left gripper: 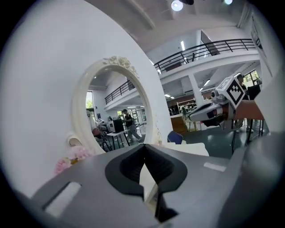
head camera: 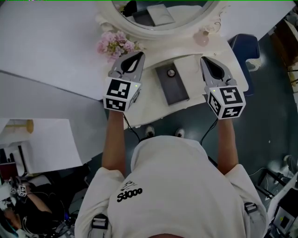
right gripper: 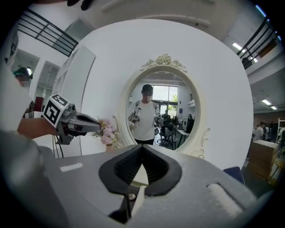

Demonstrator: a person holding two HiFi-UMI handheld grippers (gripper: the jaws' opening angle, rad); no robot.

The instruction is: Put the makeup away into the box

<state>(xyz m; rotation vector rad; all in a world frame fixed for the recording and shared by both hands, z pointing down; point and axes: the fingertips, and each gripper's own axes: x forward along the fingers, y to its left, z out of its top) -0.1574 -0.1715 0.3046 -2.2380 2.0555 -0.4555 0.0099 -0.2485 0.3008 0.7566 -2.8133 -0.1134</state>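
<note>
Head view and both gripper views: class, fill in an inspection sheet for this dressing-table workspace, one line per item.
Surface: white table, mostly uncovered.
Job's things: dark grey box lies flat mid-table, a small round piece on top; no loose makeup seen.
Clutter: pink flowers left of the oval mirror.
Grippers: left gripper and right gripper both shut, empty, held above the table on either side of the box.
Cables: a black cable runs down beside each forearm.
Surroundings: blue chair at the right, dark floor.
</note>
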